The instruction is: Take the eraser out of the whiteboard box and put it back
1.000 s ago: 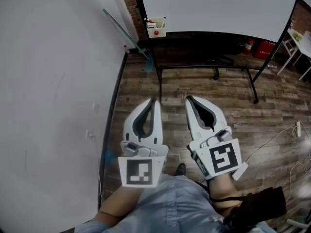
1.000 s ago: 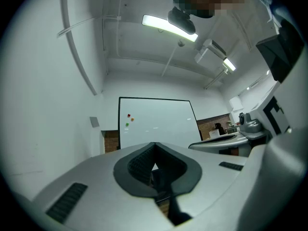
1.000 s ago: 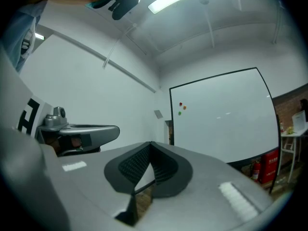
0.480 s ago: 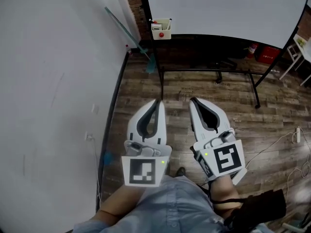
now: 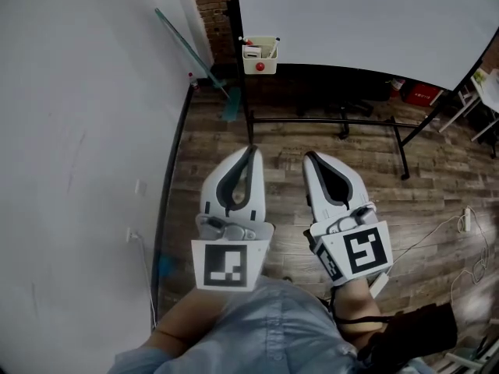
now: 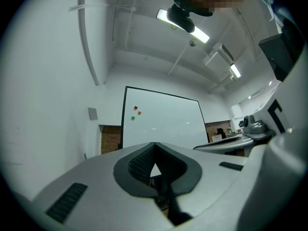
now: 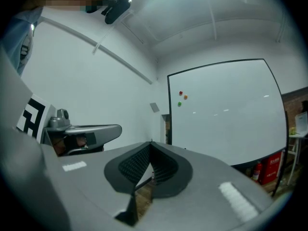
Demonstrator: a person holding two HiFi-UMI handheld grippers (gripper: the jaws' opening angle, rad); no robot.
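Whiteboard box [image 5: 260, 55] nearer than before, left gripper [image 5: 251, 149] and right gripper [image 5: 306, 156] pressed together, empty

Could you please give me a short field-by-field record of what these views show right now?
left: white two-jaw left gripper, jaws together, nothing between them
right: white two-jaw right gripper, jaws together, empty
box: small cream whiteboard box, hanging at the lower left corner of the large white whiteboard, ahead of both grippers, untouched
box contents: too small to identify
floor: brown wood-plank floor under the grippers
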